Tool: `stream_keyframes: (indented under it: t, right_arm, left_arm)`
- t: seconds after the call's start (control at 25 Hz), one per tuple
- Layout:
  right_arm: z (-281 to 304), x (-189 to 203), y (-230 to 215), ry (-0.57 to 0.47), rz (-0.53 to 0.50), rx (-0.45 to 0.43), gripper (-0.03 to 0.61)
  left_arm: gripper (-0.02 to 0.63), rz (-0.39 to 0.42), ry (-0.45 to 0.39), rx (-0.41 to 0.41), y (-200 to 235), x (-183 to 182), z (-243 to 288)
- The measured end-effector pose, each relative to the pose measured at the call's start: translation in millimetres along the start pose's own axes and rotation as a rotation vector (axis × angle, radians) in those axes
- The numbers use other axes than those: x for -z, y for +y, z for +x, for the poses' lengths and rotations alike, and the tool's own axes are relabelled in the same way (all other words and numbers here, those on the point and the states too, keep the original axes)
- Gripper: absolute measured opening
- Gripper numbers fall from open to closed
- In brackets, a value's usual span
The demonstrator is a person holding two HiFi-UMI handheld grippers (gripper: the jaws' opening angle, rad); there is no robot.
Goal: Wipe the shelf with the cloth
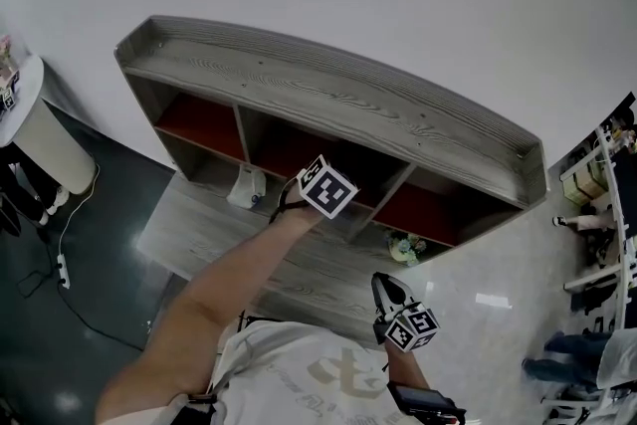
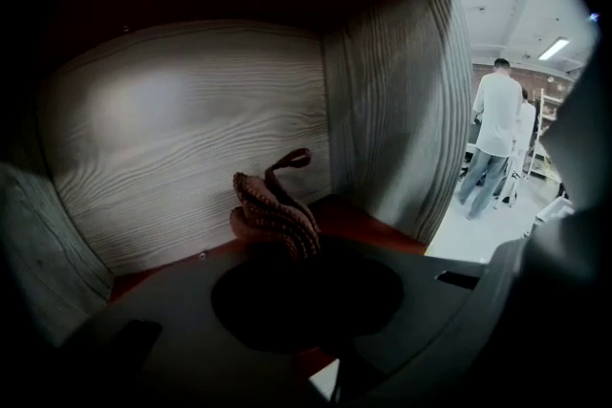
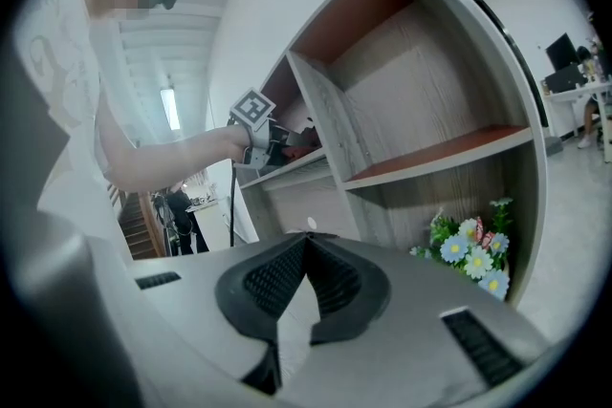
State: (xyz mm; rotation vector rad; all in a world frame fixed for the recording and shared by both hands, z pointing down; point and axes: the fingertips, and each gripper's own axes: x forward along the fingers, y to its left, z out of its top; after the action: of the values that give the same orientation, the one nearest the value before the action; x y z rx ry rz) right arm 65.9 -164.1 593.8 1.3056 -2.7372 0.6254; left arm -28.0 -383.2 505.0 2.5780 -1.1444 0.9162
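White wall stands behind the grey wood-grain shelf [image 1: 348, 100], and your left gripper [image 1: 323, 186] is reached into the middle compartment of its upper row. Its jaws are clamped on the rust-brown cloth [image 2: 275, 215], which bunches up out of the tips in folds with a loop at the top. From those tips the cloth points straight ahead into the far right corner, where the back panel [image 2: 191, 129] meets the right divider [image 2: 402, 110]. The red compartment floor [image 2: 368, 223] lies just under and to the right of it. I cannot tell whether the cloth touches the floor or the panel. I judge that the coming stroke turns on this: the floor is below the cloth and most of the back panel lies off to the left, so the wipe calls for pressing down and drawing left, away from the corner. Your right gripper [image 3: 306, 244] hangs low by your body, well apart from the shelf, its jaws together at the tips with nothing between them, so the left is the working hand. As for the other compartments, the upper one to the right shows bare boards, the one below it holds a small bunch of flowers [image 3: 473, 253], and a white object [image 1: 246, 186] sits on the lower ledge to the left.
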Motion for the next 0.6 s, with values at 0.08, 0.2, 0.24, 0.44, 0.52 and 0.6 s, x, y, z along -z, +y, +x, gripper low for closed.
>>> stream_keyframes:
  t: [0.08,0.2,0.24,0.44,0.52,0.6]
  right_arm:
    - [6,3,6,0.002,0.002,-0.007,0.005]
    - [15,5,14,0.005,0.005,-0.016,0.005]
    - [18,6,16,0.005,0.005,-0.018,0.005]
    - [32,7,26,0.002,0.007,-0.023,0.005]
    - [38,7,30,0.000,0.006,-0.026,0.005]
    - [43,7,34,-0.001,0.006,-0.027,0.005]
  left_arm:
    - [0.067,-0.020,-0.001,-0.036,19,7,-7]
    - [0.067,-0.057,0.002,-0.093,49,19,-17]
    - [0.067,-0.071,0.004,-0.112,59,23,-20]
    - [0.067,-0.141,0.013,-0.177,99,38,-34]
    - [0.067,-0.171,0.014,-0.194,112,41,-37]
    - [0.067,-0.201,0.014,-0.204,121,44,-40]
